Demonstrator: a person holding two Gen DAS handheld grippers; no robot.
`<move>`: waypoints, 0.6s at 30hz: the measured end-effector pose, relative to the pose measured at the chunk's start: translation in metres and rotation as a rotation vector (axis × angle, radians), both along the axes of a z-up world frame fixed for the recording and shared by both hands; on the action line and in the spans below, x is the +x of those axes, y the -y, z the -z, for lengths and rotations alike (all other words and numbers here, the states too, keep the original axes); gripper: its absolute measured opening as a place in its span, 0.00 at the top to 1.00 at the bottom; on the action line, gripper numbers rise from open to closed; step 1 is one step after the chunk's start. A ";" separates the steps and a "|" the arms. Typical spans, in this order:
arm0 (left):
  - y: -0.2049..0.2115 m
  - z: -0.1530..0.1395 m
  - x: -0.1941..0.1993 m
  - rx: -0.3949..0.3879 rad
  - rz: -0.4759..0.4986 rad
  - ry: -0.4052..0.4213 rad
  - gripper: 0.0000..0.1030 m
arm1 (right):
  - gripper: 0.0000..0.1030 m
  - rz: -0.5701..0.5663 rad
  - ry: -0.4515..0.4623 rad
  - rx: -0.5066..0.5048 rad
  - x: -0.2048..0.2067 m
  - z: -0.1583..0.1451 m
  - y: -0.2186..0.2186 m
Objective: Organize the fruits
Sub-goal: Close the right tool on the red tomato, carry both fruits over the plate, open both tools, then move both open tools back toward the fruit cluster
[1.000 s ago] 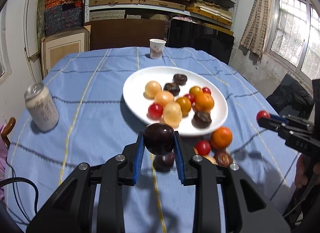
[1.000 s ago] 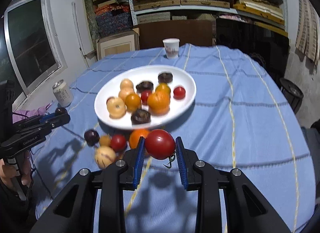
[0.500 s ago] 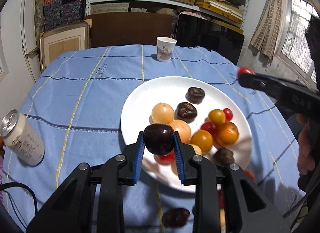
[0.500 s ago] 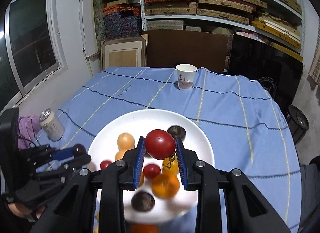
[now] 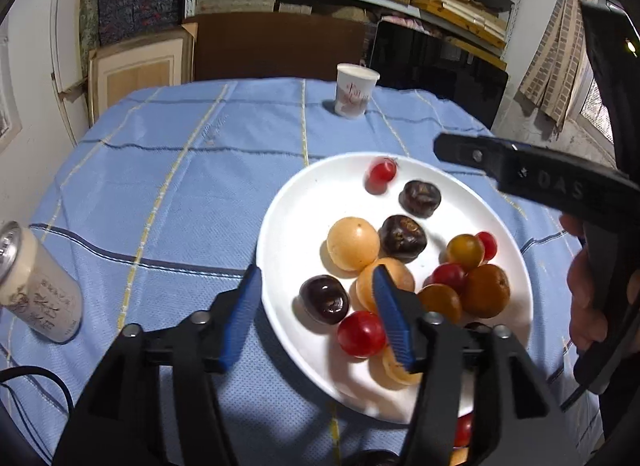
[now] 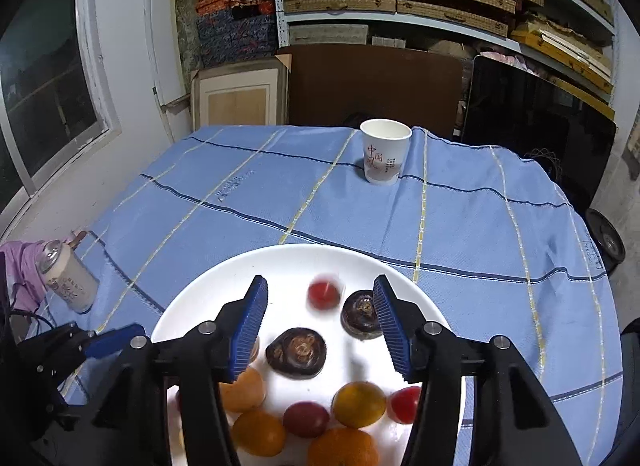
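Note:
A white plate [image 5: 304, 193] [image 6: 280, 262] on the blue tablecloth holds several fruits: orange, yellow, red and dark ones. My left gripper [image 5: 316, 318] is open above the plate's near left edge; a dark plum [image 5: 325, 299] lies on the plate between its fingers. My right gripper [image 6: 320, 326] is open above the plate; a blurred red tomato [image 6: 325, 292] [image 5: 382, 170] lies on the plate just past its fingertips. A red fruit [image 5: 464, 430] and a dark fruit [image 5: 372, 458] lie off the plate near my left gripper's base.
A paper cup [image 5: 355, 90] [image 6: 385, 150] stands at the table's far side. A drink can [image 5: 36, 290] [image 6: 66, 282] stands at the left. Shelves with boxes, a framed board and a dark screen stand behind the table.
Both grippers moved forward over the plate and opened. The left one let go of the dark plum and the right one let go of the red tomato; both fruits now lie on the plate.

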State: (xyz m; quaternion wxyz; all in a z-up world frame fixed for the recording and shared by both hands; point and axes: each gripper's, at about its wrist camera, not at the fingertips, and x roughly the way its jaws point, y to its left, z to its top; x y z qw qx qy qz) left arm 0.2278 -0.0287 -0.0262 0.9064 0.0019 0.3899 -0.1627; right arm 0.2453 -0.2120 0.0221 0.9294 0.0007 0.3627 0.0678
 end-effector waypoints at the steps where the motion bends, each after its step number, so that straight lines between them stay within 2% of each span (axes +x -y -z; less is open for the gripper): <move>1: 0.000 -0.004 -0.004 -0.001 0.001 0.007 0.42 | 0.46 -0.002 0.004 0.008 -0.007 -0.003 0.002; 4: -0.001 -0.014 -0.019 -0.014 0.009 0.027 0.35 | 0.46 -0.019 0.023 0.027 -0.031 -0.012 0.005; 9: -0.002 -0.022 -0.056 -0.002 0.026 0.067 0.16 | 0.46 -0.026 0.035 0.052 -0.080 -0.014 0.009; 14: -0.009 -0.019 -0.087 -0.019 0.054 0.050 0.14 | 0.46 -0.023 0.027 0.108 -0.132 -0.005 0.018; 18: -0.018 -0.005 -0.120 0.001 0.097 0.043 0.14 | 0.43 0.015 0.035 0.118 -0.179 0.013 0.029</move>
